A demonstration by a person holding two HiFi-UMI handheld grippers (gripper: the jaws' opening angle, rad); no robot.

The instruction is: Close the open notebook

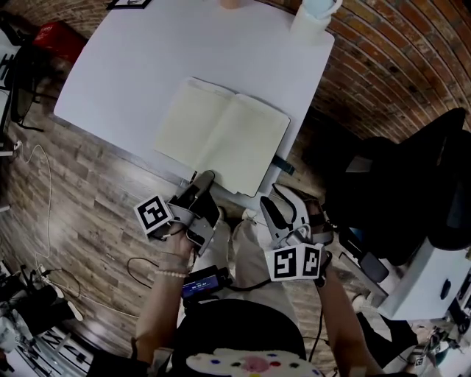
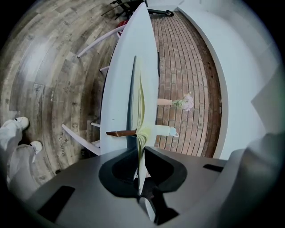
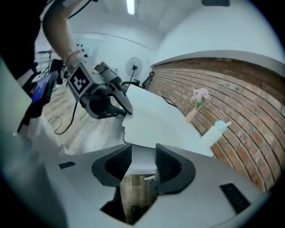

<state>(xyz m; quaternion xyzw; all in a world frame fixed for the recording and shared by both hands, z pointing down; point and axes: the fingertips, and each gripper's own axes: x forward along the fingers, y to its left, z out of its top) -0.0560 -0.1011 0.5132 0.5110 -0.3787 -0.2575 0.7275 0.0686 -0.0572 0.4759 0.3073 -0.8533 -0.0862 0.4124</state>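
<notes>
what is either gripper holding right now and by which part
The left gripper is shut on the open notebook, pinching the near edge of its left half. The right gripper is open and holds nothing.

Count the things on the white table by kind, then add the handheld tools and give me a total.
notebook: 1
cup: 1
flower vase: 1
tools: 2, the left tool and the right tool
Total: 5
</notes>
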